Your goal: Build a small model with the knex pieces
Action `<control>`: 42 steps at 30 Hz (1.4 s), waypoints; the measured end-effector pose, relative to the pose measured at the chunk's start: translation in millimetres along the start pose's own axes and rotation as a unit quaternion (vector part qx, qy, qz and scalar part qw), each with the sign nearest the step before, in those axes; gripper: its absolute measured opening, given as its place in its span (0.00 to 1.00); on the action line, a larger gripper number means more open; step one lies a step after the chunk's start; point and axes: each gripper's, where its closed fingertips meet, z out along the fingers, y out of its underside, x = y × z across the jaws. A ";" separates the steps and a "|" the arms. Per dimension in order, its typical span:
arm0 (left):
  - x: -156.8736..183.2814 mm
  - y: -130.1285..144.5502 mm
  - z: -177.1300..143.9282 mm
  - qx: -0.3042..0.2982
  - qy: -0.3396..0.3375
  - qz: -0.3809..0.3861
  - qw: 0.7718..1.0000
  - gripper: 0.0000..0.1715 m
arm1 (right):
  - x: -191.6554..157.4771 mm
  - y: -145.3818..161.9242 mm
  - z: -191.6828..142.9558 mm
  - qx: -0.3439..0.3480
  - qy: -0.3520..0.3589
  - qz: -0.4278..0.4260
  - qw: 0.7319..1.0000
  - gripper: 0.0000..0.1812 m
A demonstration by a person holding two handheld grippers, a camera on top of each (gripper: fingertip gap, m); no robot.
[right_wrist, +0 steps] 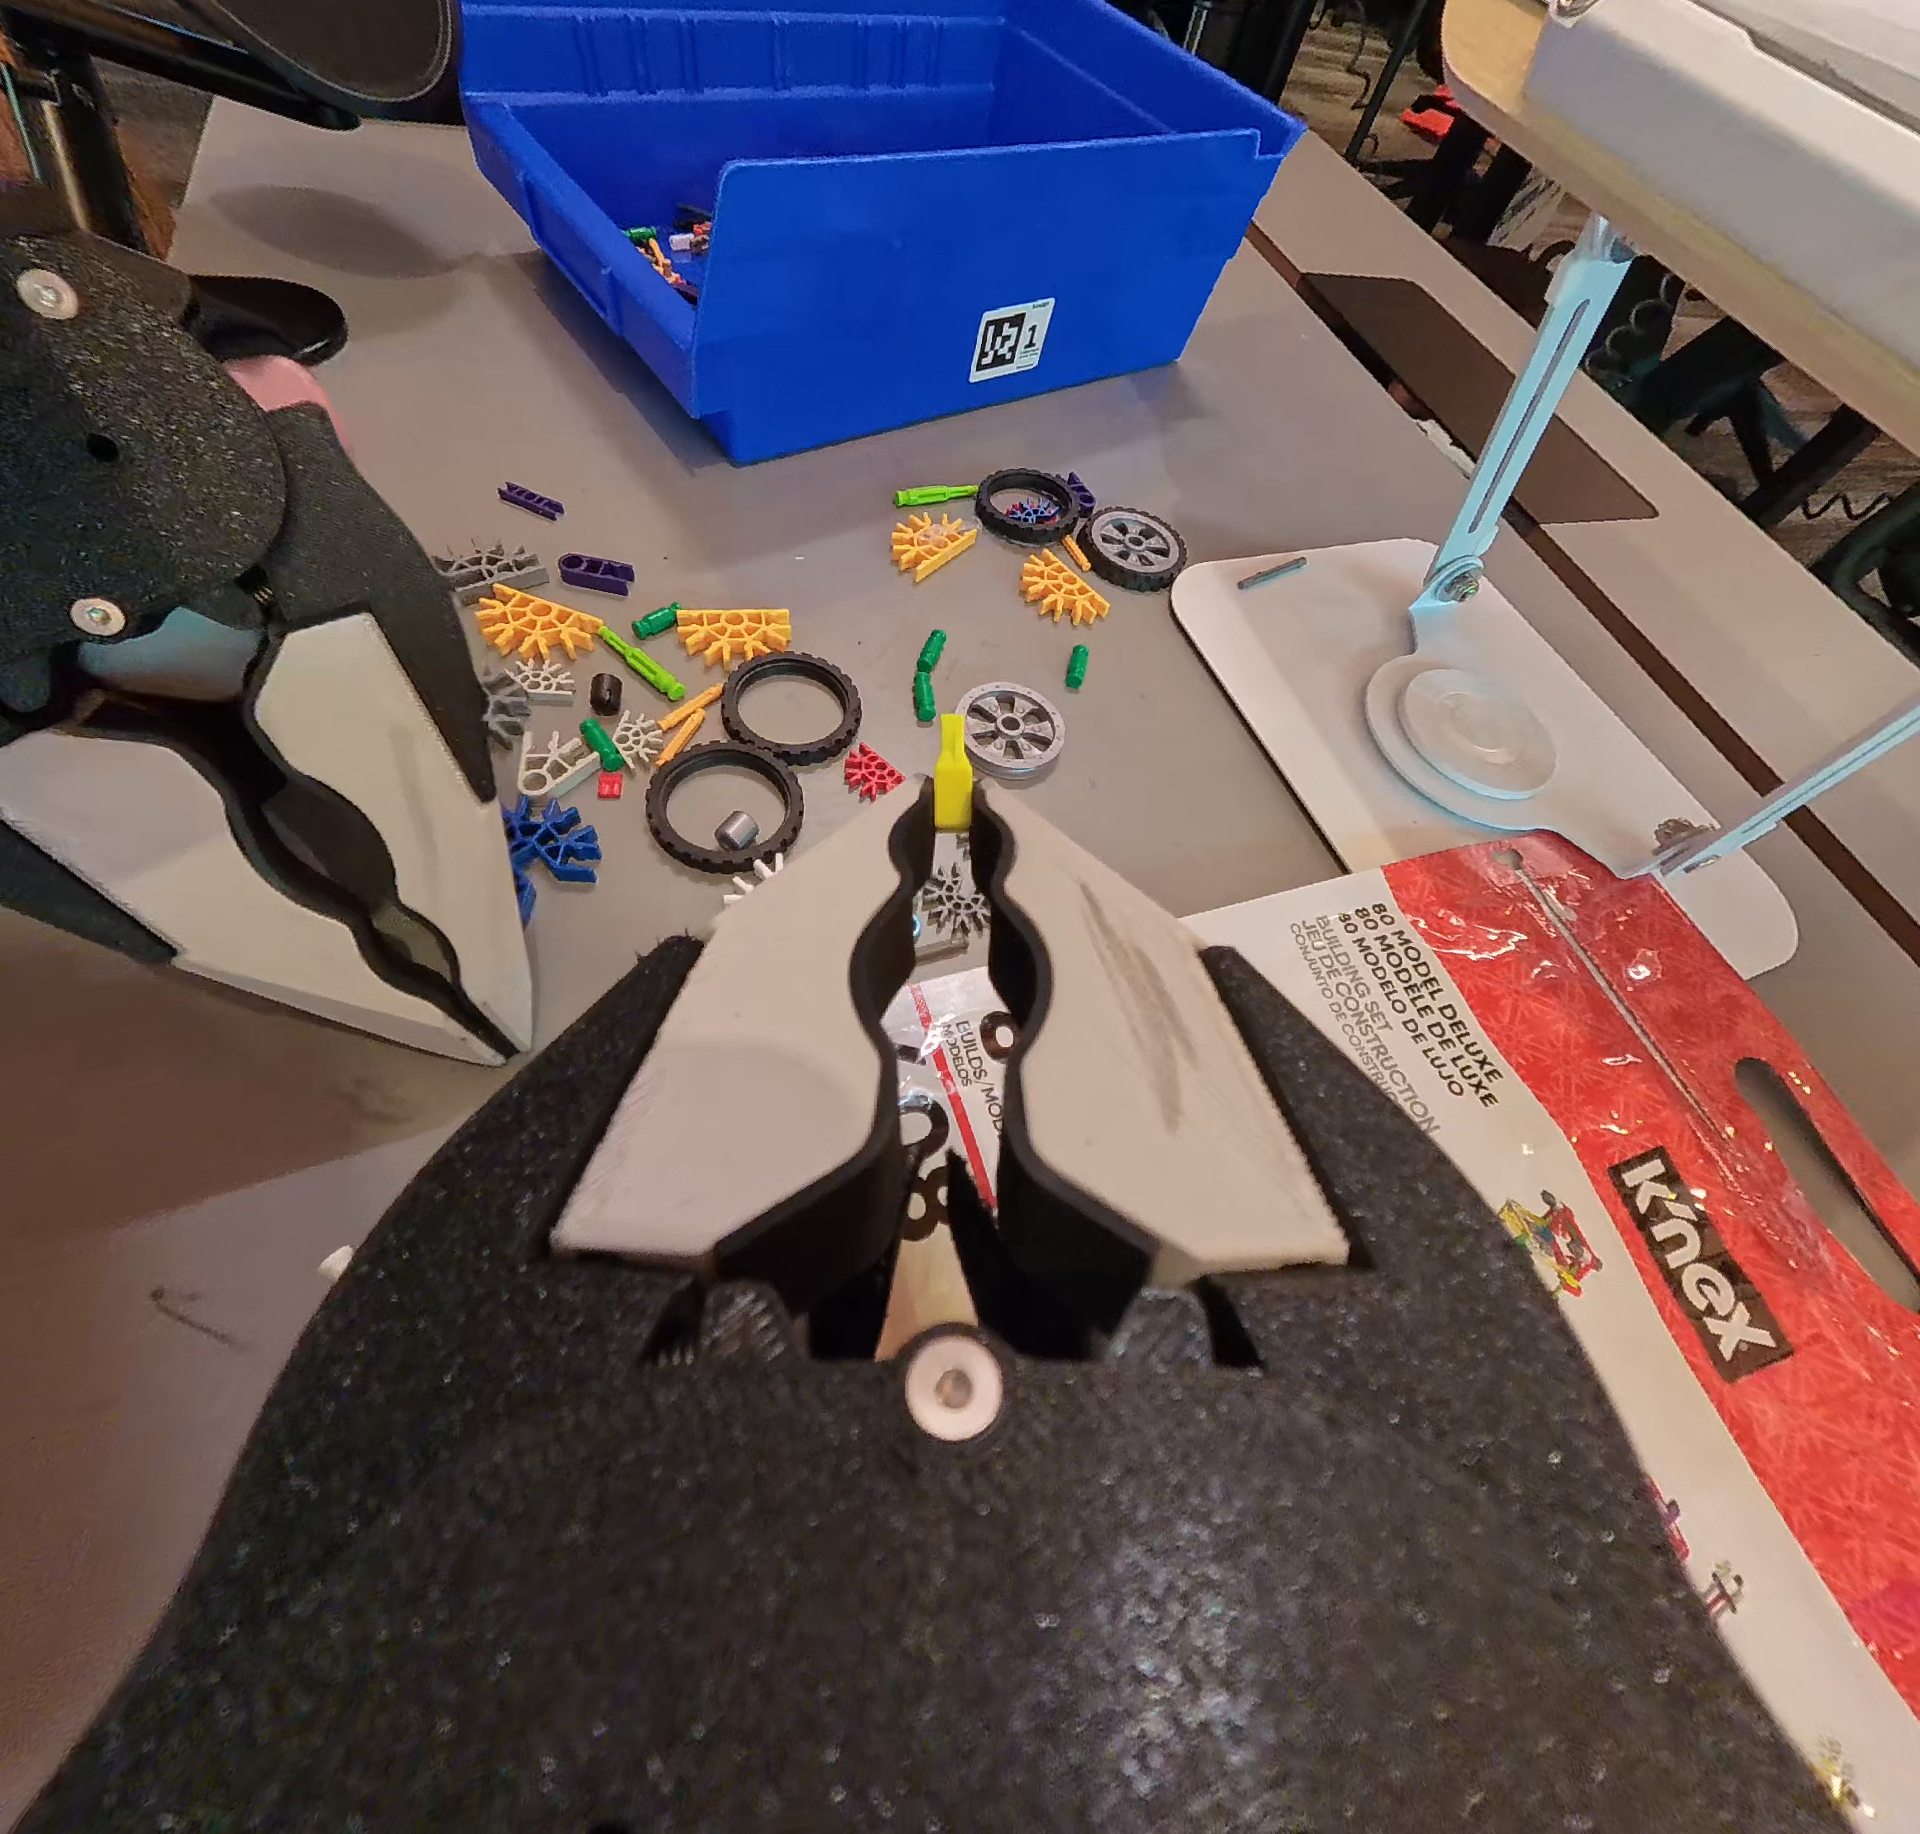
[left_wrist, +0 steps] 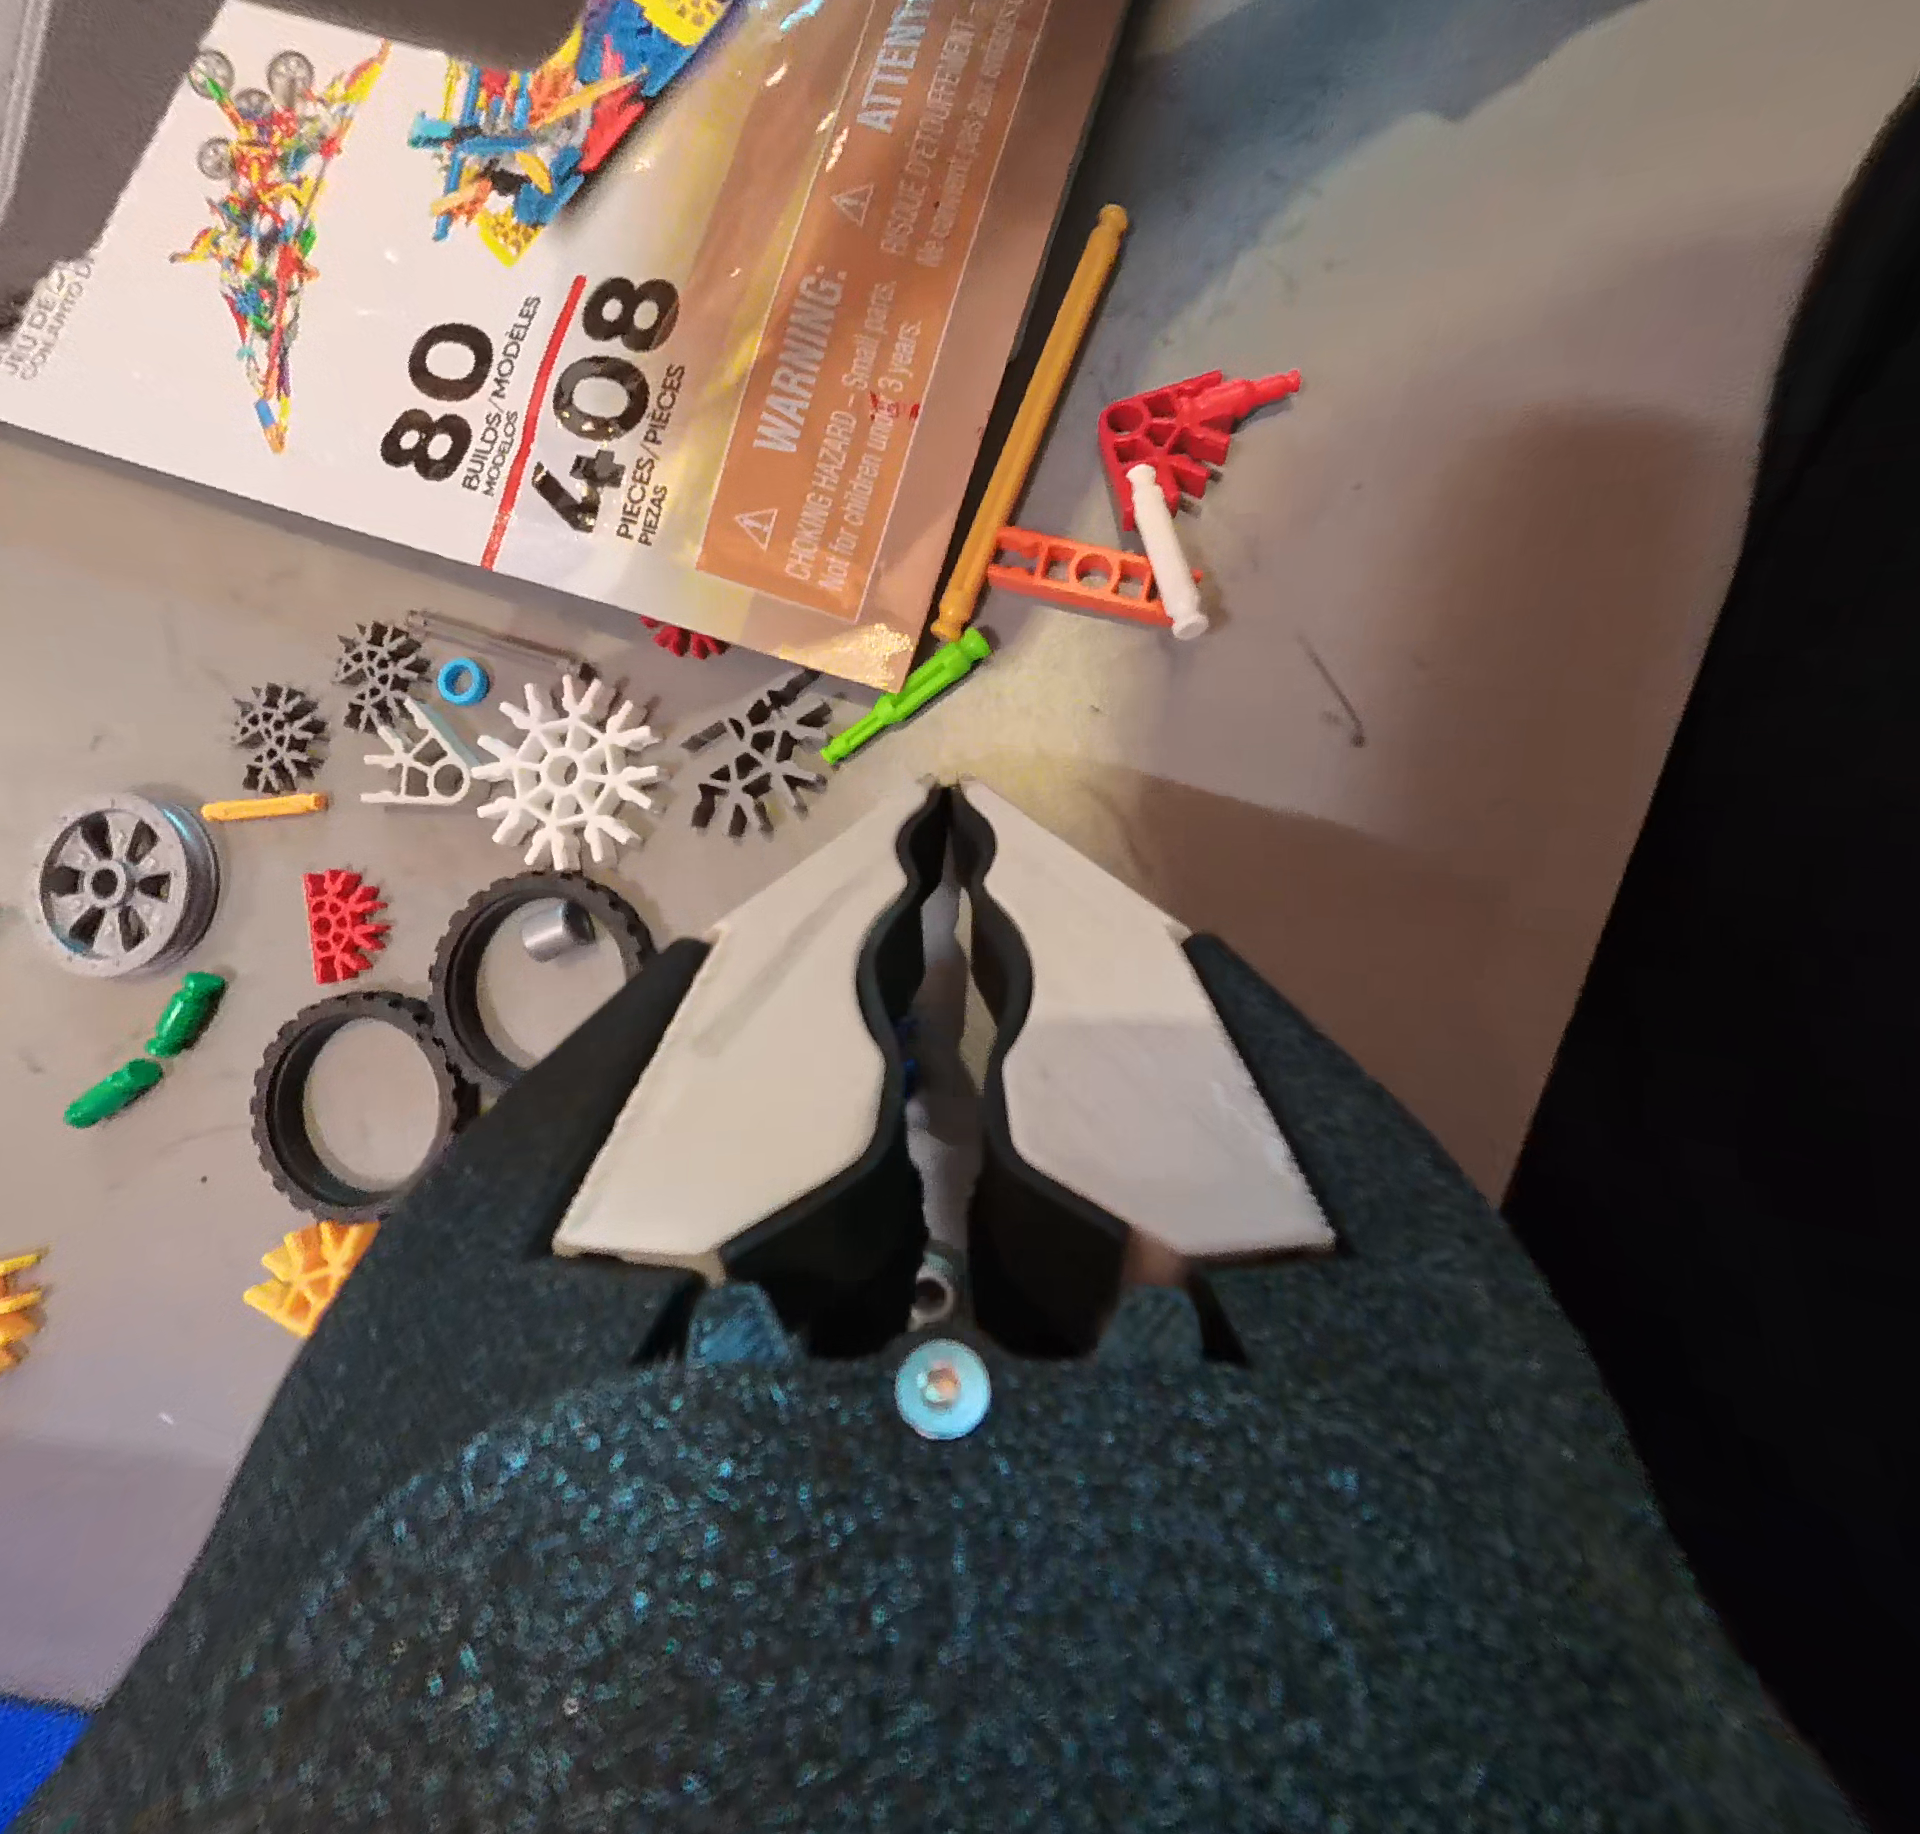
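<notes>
The right gripper [right_wrist: 948, 797] is grasping a yellow rod [right_wrist: 950, 785]; tyres [right_wrist: 724, 805] and a blue bin [right_wrist: 935, 319] are lying toward 12 o'clock. The left gripper [left_wrist: 945, 797] is hanging clenched, empty, a black connector [left_wrist: 764, 754] at 10 o'clock.

Writing shows on three things. The bag [left_wrist: 343, 527] on the counter has a white card with large black numerals, small black lines of print and a red stroke. Beside these is a tan panel [left_wrist: 831, 402] with white print in several lines and triangle signs. The bag's red header [right_wrist: 1558, 1036] carries a white-on-black brand logo [right_wrist: 1699, 1275] and black print along its white edge. The blue bin [right_wrist: 883, 309] has a white sticker [right_wrist: 1010, 340] with a square black code and one digit.
</notes>
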 end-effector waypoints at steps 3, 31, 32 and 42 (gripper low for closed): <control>2.6 4.5 -3.7 -0.009 -0.005 -0.002 1.000 0.00 | -0.6 0.9 0.6 -0.001 -0.002 0.001 1.000 0.02; 5.9 5.4 -5.4 0.009 -0.005 0.008 1.000 0.01 | -1.7 0.5 0.0 -0.004 0.001 -0.009 1.000 0.02; 5.0 5.5 -6.7 0.010 -0.009 0.008 1.000 0.03 | -2.9 -0.7 -0.3 -0.002 -0.002 -0.007 1.000 0.02; -22.4 -9.3 -43.0 0.090 -0.102 -0.013 0.991 0.10 | -12.7 -11.0 -5.3 0.030 -0.065 0.055 0.996 0.02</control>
